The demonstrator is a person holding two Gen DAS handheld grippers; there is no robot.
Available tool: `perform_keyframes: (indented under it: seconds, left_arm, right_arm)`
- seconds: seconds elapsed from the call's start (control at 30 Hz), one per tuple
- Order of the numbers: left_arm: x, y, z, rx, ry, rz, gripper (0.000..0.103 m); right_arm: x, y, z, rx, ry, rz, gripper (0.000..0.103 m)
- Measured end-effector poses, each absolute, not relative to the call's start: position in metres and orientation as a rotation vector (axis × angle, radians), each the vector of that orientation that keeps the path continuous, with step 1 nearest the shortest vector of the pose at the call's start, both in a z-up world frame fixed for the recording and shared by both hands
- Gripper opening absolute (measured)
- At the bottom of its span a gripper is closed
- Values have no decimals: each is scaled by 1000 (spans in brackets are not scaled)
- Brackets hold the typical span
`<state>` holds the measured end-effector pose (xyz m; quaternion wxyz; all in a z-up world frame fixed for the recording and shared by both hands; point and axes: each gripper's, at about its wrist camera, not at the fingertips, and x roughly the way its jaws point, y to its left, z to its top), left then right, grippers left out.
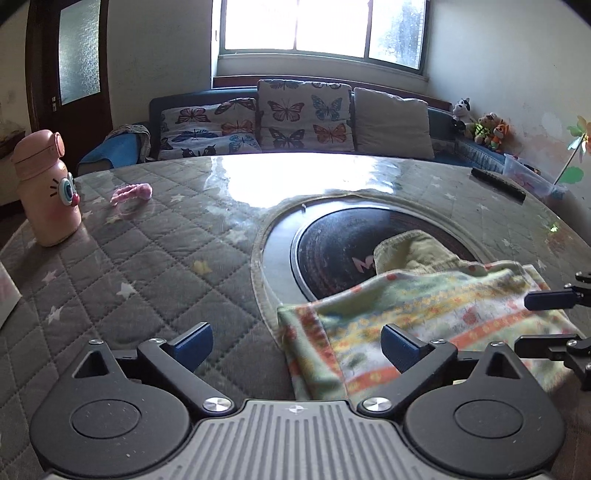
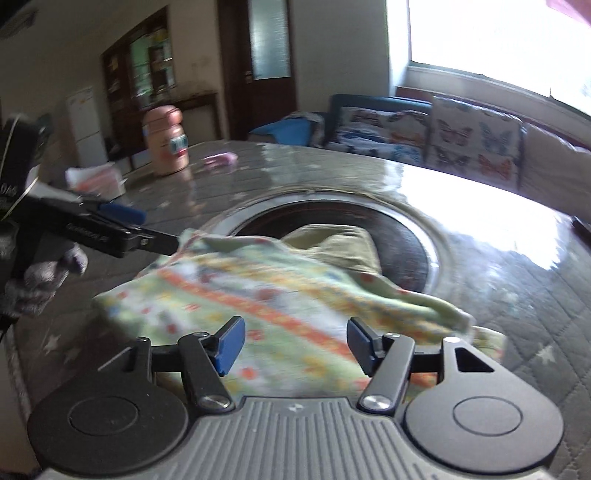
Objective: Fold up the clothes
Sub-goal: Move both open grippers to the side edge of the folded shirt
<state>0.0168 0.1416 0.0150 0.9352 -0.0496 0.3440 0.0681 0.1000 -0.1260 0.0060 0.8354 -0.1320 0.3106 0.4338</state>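
Garment point(image 1: 424, 317) lies folded between two spread grippers.

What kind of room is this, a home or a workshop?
Most likely a home living room: a sofa with butterfly cushions under a window, and soft toys beside it.

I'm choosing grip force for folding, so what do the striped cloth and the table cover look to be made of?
Striped cloth: soft, fleecy or brushed knit by its look, matte and fuzzy, draping in thick folds. Table cover: quilted padded fabric with diamond stitching and stars, seemingly under a clear glossy sheet, since window glare reflects off it.
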Motion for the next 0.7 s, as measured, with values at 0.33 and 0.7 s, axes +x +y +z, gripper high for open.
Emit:
perform_keyframes:
  seconds: [0.33, 0.7]
  left_arm:
    - [-19, 134, -2, -37, 732, 126, 101]
    - [-23, 136, -7, -13, 734, 155, 102]
  right_arm:
    - [63, -90, 1, -413, 582, 984, 74]
    - [45, -76, -1, -453, 537, 1003, 74]
